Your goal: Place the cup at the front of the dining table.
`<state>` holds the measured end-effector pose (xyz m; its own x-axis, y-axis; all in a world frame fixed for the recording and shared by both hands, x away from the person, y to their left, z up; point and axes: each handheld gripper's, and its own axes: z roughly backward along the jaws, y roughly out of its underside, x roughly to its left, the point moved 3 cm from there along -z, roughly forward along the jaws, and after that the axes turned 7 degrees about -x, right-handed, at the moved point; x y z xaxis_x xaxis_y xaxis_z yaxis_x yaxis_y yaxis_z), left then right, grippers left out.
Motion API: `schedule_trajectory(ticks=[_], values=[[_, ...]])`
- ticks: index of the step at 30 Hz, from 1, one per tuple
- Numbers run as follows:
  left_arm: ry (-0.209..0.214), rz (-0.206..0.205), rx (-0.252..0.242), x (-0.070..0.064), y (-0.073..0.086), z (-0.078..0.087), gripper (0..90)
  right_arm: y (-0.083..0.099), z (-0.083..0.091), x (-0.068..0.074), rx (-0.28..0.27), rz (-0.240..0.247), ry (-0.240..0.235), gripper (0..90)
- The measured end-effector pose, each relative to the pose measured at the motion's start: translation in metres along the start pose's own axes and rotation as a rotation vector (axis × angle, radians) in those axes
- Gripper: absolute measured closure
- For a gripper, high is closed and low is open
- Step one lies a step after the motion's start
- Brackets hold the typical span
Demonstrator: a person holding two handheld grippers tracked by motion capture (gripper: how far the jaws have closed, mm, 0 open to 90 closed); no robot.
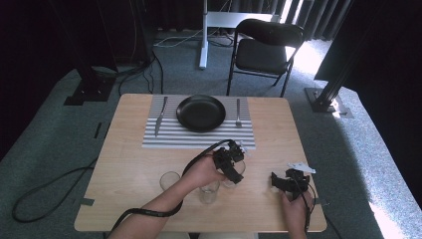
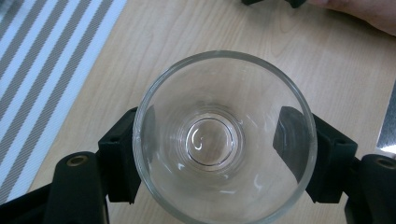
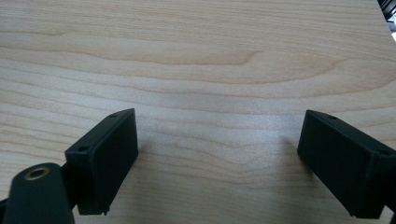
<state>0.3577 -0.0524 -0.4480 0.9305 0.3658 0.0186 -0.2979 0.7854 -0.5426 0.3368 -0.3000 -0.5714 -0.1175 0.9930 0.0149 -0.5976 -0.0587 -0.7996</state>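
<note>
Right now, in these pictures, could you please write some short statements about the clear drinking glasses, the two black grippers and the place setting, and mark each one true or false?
1. The left gripper has its jaws on both sides of a clear drinking glass. True.
2. This glass is full of water. False: it is empty.
3. The right gripper holds a fork. False: its jaws are open over the bare wooden table.
4. The round black plate rests on a grey-striped placemat. True.
5. The metal knife lies on the plate. False: it lies beside it, on the placemat.
</note>
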Motion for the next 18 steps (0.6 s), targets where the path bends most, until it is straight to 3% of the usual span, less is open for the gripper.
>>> schedule_trajectory(ticks=[7, 14, 18], values=[[-0.037, 0.023, -0.007, 0.012, 0.006, 0.007, 28.6, 0.0, 0.0, 0.0, 0.0, 0.001, 0.0, 11.7], [-0.049, 0.058, -0.009, 0.022, 0.017, 0.012, 28.6, 0.0, 0.0, 0.0, -0.001, 0.001, 0.0, 11.6], [-0.064, 0.056, 0.006, 0.029, 0.024, 0.015, 28.6, 0.0, 0.0, 0.0, -0.001, 0.001, 0.0, 11.7]])
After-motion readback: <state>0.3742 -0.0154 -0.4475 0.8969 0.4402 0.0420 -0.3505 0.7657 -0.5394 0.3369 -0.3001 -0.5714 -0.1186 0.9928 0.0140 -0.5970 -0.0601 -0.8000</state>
